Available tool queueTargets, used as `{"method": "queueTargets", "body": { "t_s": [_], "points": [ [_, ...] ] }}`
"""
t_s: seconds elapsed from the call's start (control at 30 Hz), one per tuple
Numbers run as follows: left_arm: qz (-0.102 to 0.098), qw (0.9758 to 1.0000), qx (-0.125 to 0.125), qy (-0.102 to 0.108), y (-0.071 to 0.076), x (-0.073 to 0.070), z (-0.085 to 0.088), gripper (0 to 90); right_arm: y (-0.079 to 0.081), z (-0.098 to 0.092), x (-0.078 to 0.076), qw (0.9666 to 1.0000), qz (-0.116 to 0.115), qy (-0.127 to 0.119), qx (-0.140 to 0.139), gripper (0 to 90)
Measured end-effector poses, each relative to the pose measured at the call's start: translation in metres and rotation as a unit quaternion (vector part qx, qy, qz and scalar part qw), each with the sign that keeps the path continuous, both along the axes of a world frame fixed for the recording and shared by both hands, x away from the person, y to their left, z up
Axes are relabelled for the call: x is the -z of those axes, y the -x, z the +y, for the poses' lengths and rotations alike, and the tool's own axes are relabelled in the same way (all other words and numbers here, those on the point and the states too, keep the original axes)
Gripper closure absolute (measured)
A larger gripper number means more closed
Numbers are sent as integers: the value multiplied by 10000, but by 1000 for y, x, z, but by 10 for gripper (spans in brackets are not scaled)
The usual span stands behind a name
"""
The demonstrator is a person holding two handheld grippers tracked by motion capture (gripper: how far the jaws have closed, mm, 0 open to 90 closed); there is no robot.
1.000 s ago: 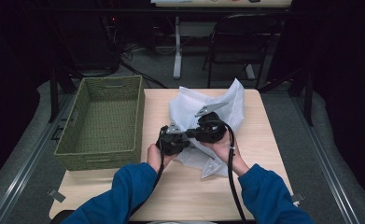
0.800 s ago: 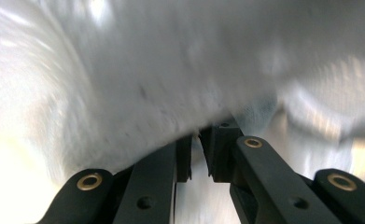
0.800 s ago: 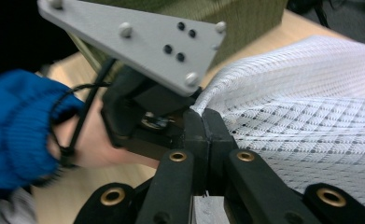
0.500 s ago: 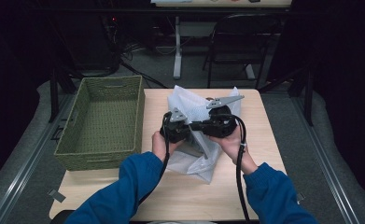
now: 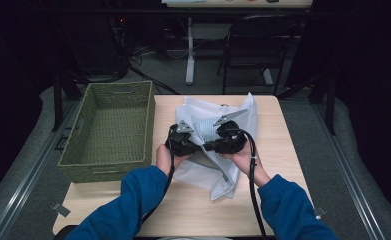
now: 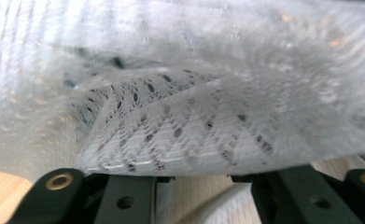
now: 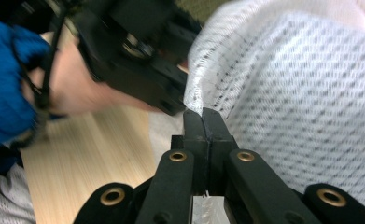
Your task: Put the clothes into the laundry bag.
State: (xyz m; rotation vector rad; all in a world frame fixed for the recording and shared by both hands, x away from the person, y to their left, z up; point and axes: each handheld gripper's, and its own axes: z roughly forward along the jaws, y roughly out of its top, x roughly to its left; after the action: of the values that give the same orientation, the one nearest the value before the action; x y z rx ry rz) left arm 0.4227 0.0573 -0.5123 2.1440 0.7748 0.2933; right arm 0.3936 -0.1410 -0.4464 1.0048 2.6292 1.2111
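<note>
Presently the white mesh fabric bag point(image 5: 210, 150) lies mid-surface, long axis running from far right toward the near edge. The right tongs point(image 7: 202, 117) pinch its edge, pressed together; the left tongs point(image 5: 183, 142), just opening, stand spread around a fold. Since earlier, both hands have shifted left.

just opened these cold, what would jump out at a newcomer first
The crumpled white mesh cloth in the middle of the table, with both black grippers on it. The right gripper is pinched shut on its edge; the left gripper has just been opening. Left of them sits a green woven basket.
</note>
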Motion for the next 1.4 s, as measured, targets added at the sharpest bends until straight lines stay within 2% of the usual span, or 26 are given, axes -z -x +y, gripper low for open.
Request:
{"method": "queueTargets", "body": {
  "t_s": [0.13,0.27,0.3,0.43,0.47,0.57,0.6,0.67,0.77,0.8,0.9,0.93,1.0,1.07,1.1,1.13,1.2,1.33,1.4],
  "points": [
    [50,9988,281,-408,11,-2,7,528,-1,-4,7,9999,98,132,-34,900],
    [-47,9973,416,-597,25,-9,18,474,1,-6,6,9998,95,180,-45,900],
    [-125,9972,369,-645,29,-11,21,455,1,-6,5,9998,86,179,-51,900],
    [-389,9975,80,-593,33,-18,31,387,4,-8,2,9998,47,187,-58,900],
    [-439,9976,-9,-536,32,-19,32,377,5,-8,1,9998,46,180,-76,900],
    [-475,9968,-131,-623,32,-19,24,354,8,-9,-2,9998,31,185,-118,900],
    [-505,9966,-146,-631,32,-20,21,373,10,-9,-4,9997,17,192,-136,900],
    [-717,9947,-176,-713,33,-22,16,405,12,-10,-6,9996,-18,205,-198,900],
    [-809,9944,4,-674,33,-22,11,574,14,-11,-8,9994,14,239,-252,900],
    [-787,9943,97,-715,33,-22,9,672,14,-12,-7,9992,15,258,-296,900],
    [-810,9920,354,-903,35,-19,5,858,15,-14,-6,9990,60,312,-308,900],
    [-835,9912,387,-948,36,-18,4,889,16,-14,-6,9990,50,343,-295,900],
    [-769,9902,528,-1038,36,-17,4,895,16,-15,-4,9987,24,384,-325,900],
    [-742,9885,675,-1128,39,-16,5,898,16,-15,0,9982,57,493,-343,900],
    [-687,9869,776,-1236,39,-16,5,899,17,-15,2,9979,53,541,-365,900],
    [-641,9866,833,-1249,41,-14,5,899,17,-15,4,9976,72,597,-352,900],
    [-605,9836,962,-1403,44,-11,5,899,18,-15,8,9971,73,672,-357,900],
    [-437,9805,1132,-1548,48,-6,6,898,21,-14,19,9951,88,887,-418,900],
    [-277,9773,1288,-1658,48,-2,6,898,21,-12,27,9934,74,1053,-439,900]
  ]
}}
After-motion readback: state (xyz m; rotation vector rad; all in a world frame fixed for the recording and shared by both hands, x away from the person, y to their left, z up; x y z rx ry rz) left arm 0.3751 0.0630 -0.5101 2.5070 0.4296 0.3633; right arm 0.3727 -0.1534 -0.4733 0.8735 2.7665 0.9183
